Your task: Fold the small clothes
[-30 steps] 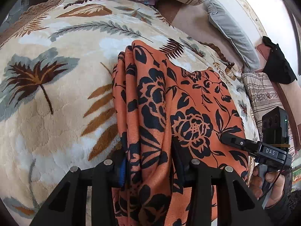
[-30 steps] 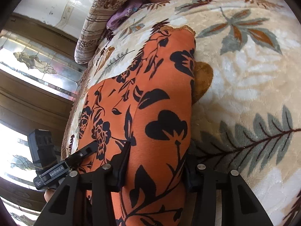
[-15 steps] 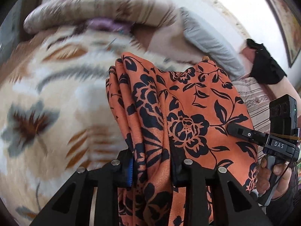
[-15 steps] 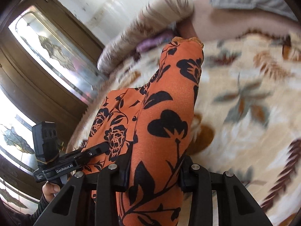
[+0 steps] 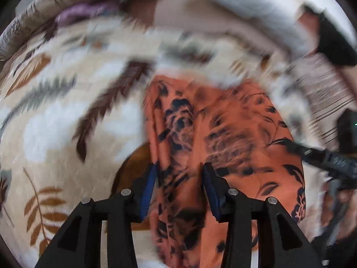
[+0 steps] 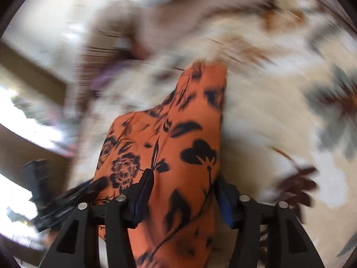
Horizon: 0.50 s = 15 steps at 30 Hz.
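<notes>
Cloth (image 5: 234, 138): thin smooth woven fabric, matt, orange w/ black print. Blanket (image 5: 67, 122): plush, fuzzy pile. Claw (image 5: 178, 185) arms matt black plastic, metal screws.

You swept both grippers across leaf-print blanket (image 5: 67, 134); views now blurred. Left gripper (image 5: 179, 185) and right gripper (image 6: 185, 192) jaws opening, orange floral cloth (image 5: 234, 134) between them, grip loosened.
</notes>
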Motion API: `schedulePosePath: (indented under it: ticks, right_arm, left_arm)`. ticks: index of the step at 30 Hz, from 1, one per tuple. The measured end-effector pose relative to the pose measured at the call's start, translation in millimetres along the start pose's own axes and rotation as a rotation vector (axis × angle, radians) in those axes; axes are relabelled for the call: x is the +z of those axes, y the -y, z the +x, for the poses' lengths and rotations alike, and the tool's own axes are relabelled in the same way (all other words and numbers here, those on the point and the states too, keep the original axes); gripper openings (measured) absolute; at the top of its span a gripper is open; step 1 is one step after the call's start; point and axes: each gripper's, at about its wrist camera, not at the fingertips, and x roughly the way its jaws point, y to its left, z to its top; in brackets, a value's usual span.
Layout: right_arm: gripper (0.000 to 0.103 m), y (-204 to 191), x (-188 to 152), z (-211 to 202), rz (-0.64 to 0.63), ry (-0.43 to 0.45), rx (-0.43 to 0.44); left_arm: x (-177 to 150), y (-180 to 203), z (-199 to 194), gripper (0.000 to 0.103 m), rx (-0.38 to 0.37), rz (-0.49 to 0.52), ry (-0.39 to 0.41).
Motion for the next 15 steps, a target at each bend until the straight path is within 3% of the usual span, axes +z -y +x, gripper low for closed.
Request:
schedulePosePath:
  ticks: [1,2,6,9,10,12,15]
  right_arm:
    - [0.06,11,-6,1,0.025,0.012,0.004]
    - [0.061,14,-9,-4,0.042,0.04,0.038]
    - [0.061,-6,-10,-33,-0.026,0.148,-0.023]
    - [0.067,-35,-8,-52,-0.085,0.202,0.07]
    - [0.073,-44,-7,-50,-0.099,0.193,0.109]
    - [0.075,-46,-8,-42,-0.113,0.162,0.165]
    - [0.075,-27,-14,0,-0.052,0.033,0.09]
  left_arm:
    - [-5,-3,-2,0.046,-0.018,-0.003,0.017]
    - [-7,-5,-7,0.053,-0.014,-0.006,0.037]
    - [-15,-8,-39,0.056,0.034,0.009,0.115]
    - [-26,-10,-61,0.059,0.028,0.015,0.159]
    - [-28,-8,-64,0.064,0.026,0.018,0.164]
    - [-34,-4,-56,0.067,0.045,0.047,0.137]
    - [-42,-4,-22,0.068,0.102,0.076,0.021]
